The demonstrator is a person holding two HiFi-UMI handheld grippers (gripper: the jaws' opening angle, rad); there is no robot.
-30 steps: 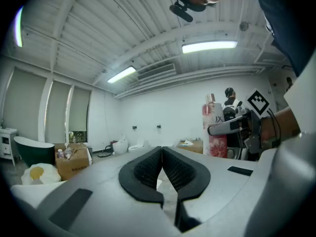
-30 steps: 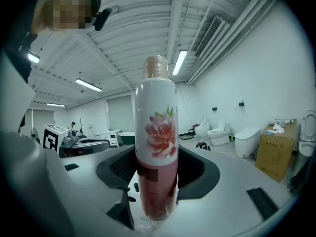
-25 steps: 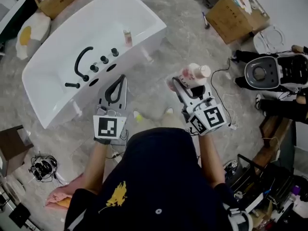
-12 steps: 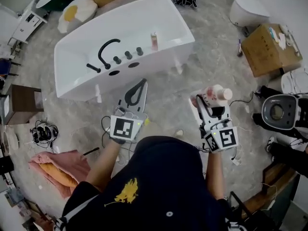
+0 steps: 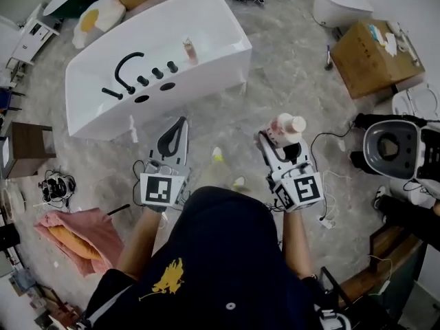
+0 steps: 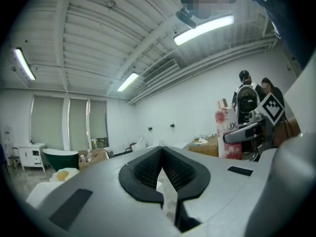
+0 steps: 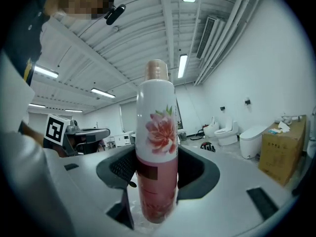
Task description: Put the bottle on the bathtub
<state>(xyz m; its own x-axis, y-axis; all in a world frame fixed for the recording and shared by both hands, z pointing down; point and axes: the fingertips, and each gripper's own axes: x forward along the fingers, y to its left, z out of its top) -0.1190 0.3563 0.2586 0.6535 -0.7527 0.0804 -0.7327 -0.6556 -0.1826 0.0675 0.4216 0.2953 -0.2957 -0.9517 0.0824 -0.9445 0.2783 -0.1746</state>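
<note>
Step in hand, as judged: the carry. You are holding the bottle [image 7: 157,147] clear of the floor [image 5: 289,74] and standing well apart from the bathtub [image 5: 220,29], so the placing is not yet done. Right gripper [image 5: 273,137]: its fingers [image 7: 195,177] are clamping the bottle's pink lower half from both sides and standing partway open to suit its width. The bottle is standing upright between them, cap uppermost, with its white shoulder and flower print rising above the pads. Left gripper [image 5: 179,121]: its fingers [image 6: 143,172] are meeting at the tips and gripping nothing. Pose: you are holding both forearms out in front of your body, with both grippers pointing level and ahead. The left one is lying nearer the tub's near side, and the right one is hanging out to the right over bare floor. Bathtub: white, lying slantwise at the upper left of the head view. A black faucet [image 5: 124,71] with knobs is sitting on its near ledge, and a small bottle [image 5: 187,49] is standing on that ledge just past them. Next move, as judged: closing the gap to the tub and bringing the right gripper over a bare stretch of ledge, clear of the faucet and the small bottle. Then you are lowering until the base is sitting flat, and only then spreading the fingers. The bottle is tall and narrow, so it is likely to tip if let go early.
</note>
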